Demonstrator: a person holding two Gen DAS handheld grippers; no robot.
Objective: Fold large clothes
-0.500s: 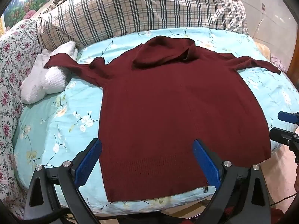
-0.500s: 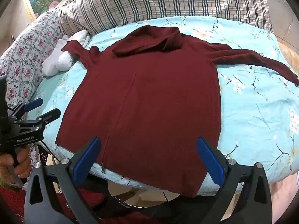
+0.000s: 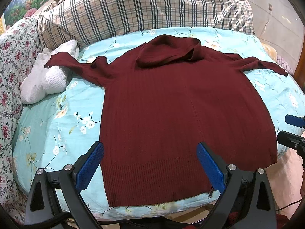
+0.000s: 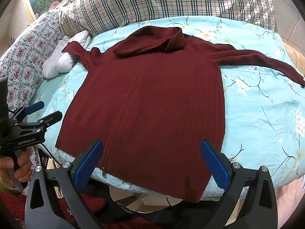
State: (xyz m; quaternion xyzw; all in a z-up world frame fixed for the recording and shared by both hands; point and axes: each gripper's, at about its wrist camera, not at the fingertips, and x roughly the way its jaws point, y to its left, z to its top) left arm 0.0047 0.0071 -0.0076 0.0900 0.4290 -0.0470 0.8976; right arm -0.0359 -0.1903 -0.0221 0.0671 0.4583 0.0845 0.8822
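Note:
A dark red knitted sweater (image 3: 171, 110) (image 4: 152, 99) lies flat on the bed, hem toward me, roll collar at the far end, both sleeves spread out sideways. My left gripper (image 3: 150, 164) hovers above the hem's left part, jaws wide apart with nothing between the blue pads. My right gripper (image 4: 152, 162) hangs over the hem's right part, also open and empty. The left gripper (image 4: 42, 112) shows at the left edge of the right wrist view, held by a hand (image 4: 17, 166). The right gripper's fingertips (image 3: 293, 120) show at the right edge of the left wrist view.
The light blue flowered bedsheet (image 3: 57, 126) (image 4: 266, 114) covers a round-edged mattress. A plaid quilt (image 3: 152, 9) is heaped at the far side. A white towel (image 3: 47, 80) lies under the left sleeve, beside a floral cover (image 3: 11, 66). Red rug below the bed's near edge (image 4: 11, 206).
Both grippers have stayed nearly still, the left perhaps slightly nearer the hem. The sweater has not moved.

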